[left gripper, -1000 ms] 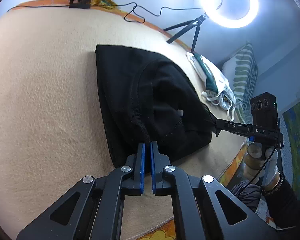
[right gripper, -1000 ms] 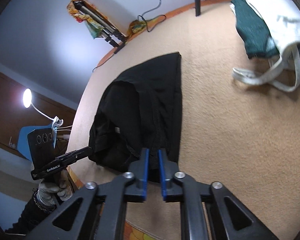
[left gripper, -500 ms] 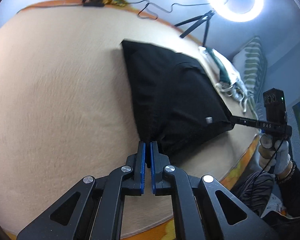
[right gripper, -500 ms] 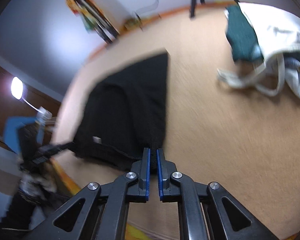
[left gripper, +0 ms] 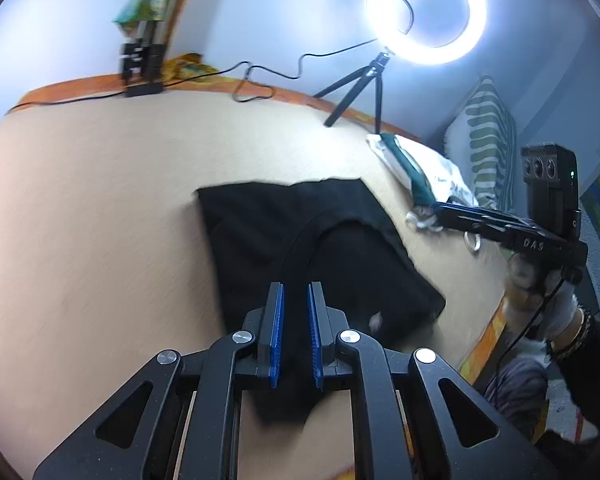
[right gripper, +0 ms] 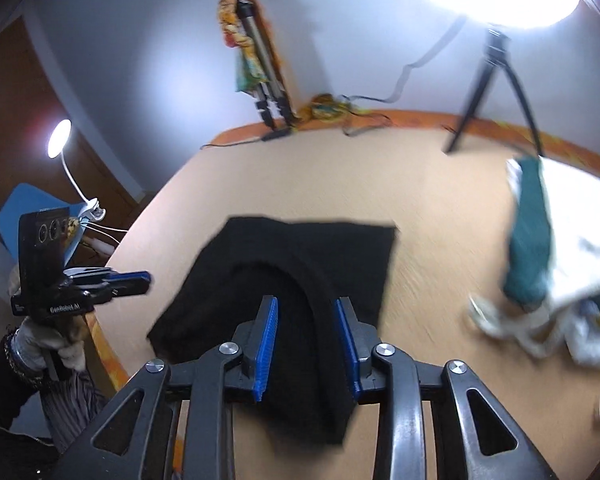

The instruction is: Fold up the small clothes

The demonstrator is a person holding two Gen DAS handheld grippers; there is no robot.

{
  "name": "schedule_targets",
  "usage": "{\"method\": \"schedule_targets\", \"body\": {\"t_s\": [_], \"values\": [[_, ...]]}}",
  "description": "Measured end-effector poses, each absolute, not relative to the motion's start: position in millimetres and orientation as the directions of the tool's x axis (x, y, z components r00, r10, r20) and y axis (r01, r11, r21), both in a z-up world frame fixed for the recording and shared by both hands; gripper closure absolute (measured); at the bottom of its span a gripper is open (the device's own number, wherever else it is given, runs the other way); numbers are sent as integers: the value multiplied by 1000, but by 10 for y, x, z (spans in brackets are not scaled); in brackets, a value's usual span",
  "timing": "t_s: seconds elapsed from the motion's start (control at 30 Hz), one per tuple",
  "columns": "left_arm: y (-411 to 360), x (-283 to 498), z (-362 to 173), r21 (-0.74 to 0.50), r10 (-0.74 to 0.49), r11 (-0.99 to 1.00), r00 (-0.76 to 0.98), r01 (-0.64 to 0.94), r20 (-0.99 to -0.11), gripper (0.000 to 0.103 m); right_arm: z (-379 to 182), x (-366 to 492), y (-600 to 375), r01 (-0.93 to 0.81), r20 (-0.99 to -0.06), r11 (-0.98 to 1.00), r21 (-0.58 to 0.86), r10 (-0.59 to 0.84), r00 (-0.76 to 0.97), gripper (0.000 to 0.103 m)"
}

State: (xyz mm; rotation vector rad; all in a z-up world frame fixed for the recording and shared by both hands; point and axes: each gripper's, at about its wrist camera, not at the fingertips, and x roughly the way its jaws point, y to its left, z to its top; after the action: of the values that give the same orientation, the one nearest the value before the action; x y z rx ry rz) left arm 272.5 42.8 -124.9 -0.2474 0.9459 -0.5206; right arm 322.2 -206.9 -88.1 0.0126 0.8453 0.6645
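Note:
A black garment [left gripper: 300,220] lies folded flat on the beige blanket [left gripper: 100,220]; its near edge runs under both grippers. My left gripper [left gripper: 295,286] hovers over that near edge. Its jaws are opening, a narrow gap shows between the blue pads, and the cloth lies below them unpinched. In the right wrist view the same garment [right gripper: 340,248] spreads ahead of my right gripper [right gripper: 306,300]. The right jaws are opening too and stand clearly apart, free of the cloth. Each gripper also shows from the side, held by a gloved hand: the right gripper [left gripper: 436,210] and the left gripper [right gripper: 140,280].
A pile of white and teal clothes [right gripper: 560,260] lies to the right of the garment, near a striped pillow [left gripper: 488,140]. At the far edge stand a ring light on a tripod [left gripper: 424,12] and a folded tripod [left gripper: 140,60], with a cable between them. The orange bed edge [left gripper: 484,344] runs close on the right.
Both grippers were shut on the garment's near corners and drew it flat. Their jaws have since parted, the cloth lies released, and both grippers have lifted and rolled.

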Motion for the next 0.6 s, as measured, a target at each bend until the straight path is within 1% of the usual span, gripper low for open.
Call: {"method": "schedule_targets", "body": {"t_s": [0.17, 0.27, 0.33, 0.4, 0.47, 0.5, 0.6], "values": [[257, 3146, -1507, -393, -477, 879, 483, 270, -734, 93, -1052, 3557, -1657, -572, -674, 765, 294, 591, 443, 73], [362, 3272, -1714, -369, -416, 909, 483, 194, -770, 93, -1317, 3717, -1560, -555, -713, 781, 287, 561, 421, 73], [472, 3238, -1725, -357, -396, 917, 513, 179, -761, 93, -1469, 3795, -1593, -528, -744, 807, 266, 520, 420, 73], [524, 3219, -1690, -289, -329, 944, 533, 160, -779, 93, -1557, 3850, -1710, -495, -758, 826, 270, 499, 420, 74], [620, 3227, -1662, -289, -317, 947, 543, 139, -777, 93, -1525, 3879, -1868, -468, -744, 834, 293, 506, 436, 73], [671, 3239, -1648, -300, -318, 946, 548, 126, -773, 93, -1480, 3891, -1945, -455, -736, 842, 291, 500, 456, 71], [737, 3258, -1558, -334, -337, 935, 576, 115, -744, 93, -1352, 3920, -2094, -447, -695, 832, 328, 534, 482, 71]]}}
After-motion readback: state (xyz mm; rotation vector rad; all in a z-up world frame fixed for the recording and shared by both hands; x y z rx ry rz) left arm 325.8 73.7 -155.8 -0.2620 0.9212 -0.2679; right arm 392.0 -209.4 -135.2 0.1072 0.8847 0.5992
